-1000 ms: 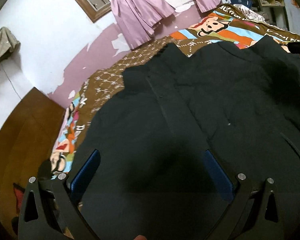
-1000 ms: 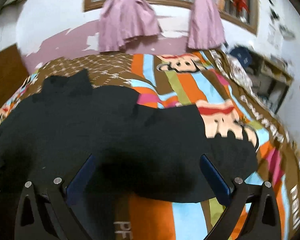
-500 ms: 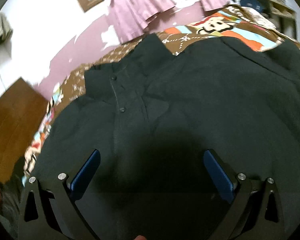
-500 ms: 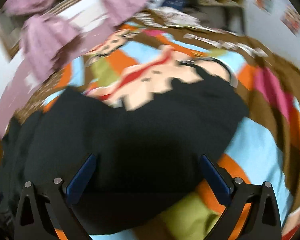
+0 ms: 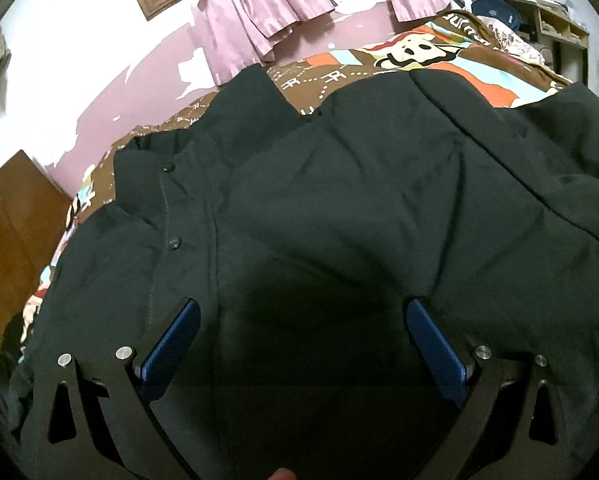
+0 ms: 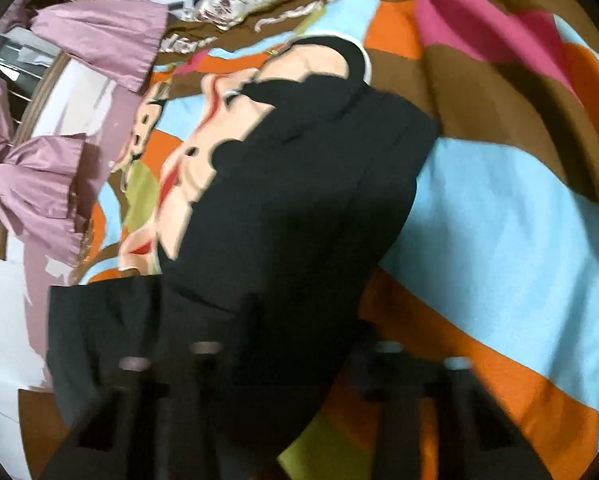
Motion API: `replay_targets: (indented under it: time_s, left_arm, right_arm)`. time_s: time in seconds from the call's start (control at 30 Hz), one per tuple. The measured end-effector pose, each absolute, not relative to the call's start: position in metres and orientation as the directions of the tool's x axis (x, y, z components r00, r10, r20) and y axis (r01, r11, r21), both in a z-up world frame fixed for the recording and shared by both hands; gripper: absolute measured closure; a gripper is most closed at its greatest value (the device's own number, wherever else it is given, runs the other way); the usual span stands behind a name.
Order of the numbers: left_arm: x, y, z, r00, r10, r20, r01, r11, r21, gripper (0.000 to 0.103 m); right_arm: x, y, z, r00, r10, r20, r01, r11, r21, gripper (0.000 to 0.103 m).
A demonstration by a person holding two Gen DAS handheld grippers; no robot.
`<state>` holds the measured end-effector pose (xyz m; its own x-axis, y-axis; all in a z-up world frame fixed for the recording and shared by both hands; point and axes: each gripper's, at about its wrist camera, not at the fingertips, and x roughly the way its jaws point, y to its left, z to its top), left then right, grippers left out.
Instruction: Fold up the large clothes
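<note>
A large black jacket (image 5: 339,208) lies spread on the bed, with its snap-button placket at the left in the left wrist view. My left gripper (image 5: 299,320) hovers low over the jacket's body. It is open, and its blue pads (image 5: 171,344) stand wide apart with only flat cloth below. In the right wrist view the jacket's sleeve (image 6: 319,184) stretches away over the blanket. My right gripper (image 6: 295,320) is blurred and rolled sideways. Its jaws are closing, drawn near together on the sleeve's near end, and the dark cloth hides the pads.
A bright cartoon-print blanket (image 6: 499,240) covers the bed. Pink curtains (image 5: 259,12) hang on the wall behind it. A wooden door (image 5: 7,248) stands at the left, and shelves with a blue bag (image 5: 495,4) at the far right.
Both grippers dropped closer to the jacket. The right one rolled sideways, moved onto the sleeve and drew its fingers together. The left one stayed open.
</note>
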<state>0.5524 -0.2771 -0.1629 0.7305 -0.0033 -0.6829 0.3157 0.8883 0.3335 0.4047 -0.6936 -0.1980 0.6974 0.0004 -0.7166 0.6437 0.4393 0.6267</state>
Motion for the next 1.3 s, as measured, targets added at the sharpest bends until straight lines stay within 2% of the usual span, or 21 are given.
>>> replay_targets:
  time_s: [0.07,0.2,0.33,0.47,0.57,0.73,0.87,0.93,1.03,1.1,1.17,1.23,1.27,1.3]
  left_arm:
    - [0.556,-0.271,-0.165,0.713,-0.028,-0.700,0.323,0.900,0.293,0.001]
    - [0.564,-0.258,-0.166,0.653,-0.101,-0.750,0.339,0.925,0.170,0.001]
    - [0.568,-0.233,-0.161,0.590,-0.173,-0.789,0.318,0.948,0.031,0.002]
    - [0.560,-0.202,-0.143,0.587,-0.212,-0.782,0.334,0.943,-0.004,0.002]
    - [0.551,-0.173,-0.123,0.607,-0.262,-0.751,0.360,0.932,-0.034,0.002]
    - [0.544,-0.106,-0.092,0.593,-0.397,-0.701,0.343,0.912,-0.226,0.002]
    - [0.544,-0.054,-0.075,0.555,-0.543,-0.630,0.321,0.838,-0.441,0.002]
    - [0.551,-0.031,-0.070,0.529,-0.629,-0.570,0.319,0.770,-0.553,0.002]
    - [0.558,-0.011,-0.073,0.487,-0.703,-0.519,0.309,0.694,-0.651,0.002]
    - [0.563,-0.004,-0.084,0.452,-0.726,-0.518,0.272,0.665,-0.695,0.002]
    - [0.570,0.006,-0.092,0.415,-0.737,-0.533,0.223,0.650,-0.726,0.002]
    - [0.577,0.007,-0.107,0.377,-0.756,-0.536,0.175,0.626,-0.760,0.002]
    - [0.581,0.010,-0.109,0.364,-0.762,-0.535,0.158,0.617,-0.771,0.002]
    - [0.584,0.010,-0.113,0.356,-0.764,-0.538,0.148,0.614,-0.775,0.002]
  right_arm:
    - [0.404,-0.689,-0.180,0.712,-0.043,-0.701,0.634,0.470,0.614,0.094]
    - [0.414,-0.668,-0.110,0.762,-0.133,-0.634,0.574,0.593,0.565,0.096]
    - [0.434,-0.596,-0.013,0.846,-0.238,-0.476,0.427,0.839,0.339,0.096]
    - [0.459,-0.501,0.044,0.924,-0.182,-0.335,0.238,0.962,0.134,0.096]
    - [0.472,-0.431,0.053,0.949,-0.097,-0.300,0.105,0.994,0.010,0.096]
    - [0.487,-0.335,0.033,0.936,0.048,-0.350,-0.105,0.984,-0.147,0.096]
    - [0.494,-0.275,-0.009,0.876,0.117,-0.468,-0.251,0.939,-0.236,0.096]
    - [0.501,-0.255,-0.041,0.833,0.096,-0.545,-0.281,0.922,-0.267,0.096]
    - [0.510,-0.227,-0.091,0.731,0.037,-0.681,-0.316,0.903,-0.291,0.093]
    - [0.513,-0.225,-0.122,0.661,0.009,-0.751,-0.326,0.904,-0.275,0.091]
    - [0.515,-0.229,-0.140,0.631,-0.001,-0.776,-0.319,0.911,-0.260,0.089]
    - [0.509,-0.234,-0.141,0.644,0.016,-0.765,-0.327,0.909,-0.256,0.086]
    - [0.506,-0.234,-0.140,0.645,0.033,-0.763,-0.342,0.906,-0.250,0.078]
    - [0.503,-0.235,-0.139,0.646,0.048,-0.762,-0.352,0.904,-0.242,0.062]
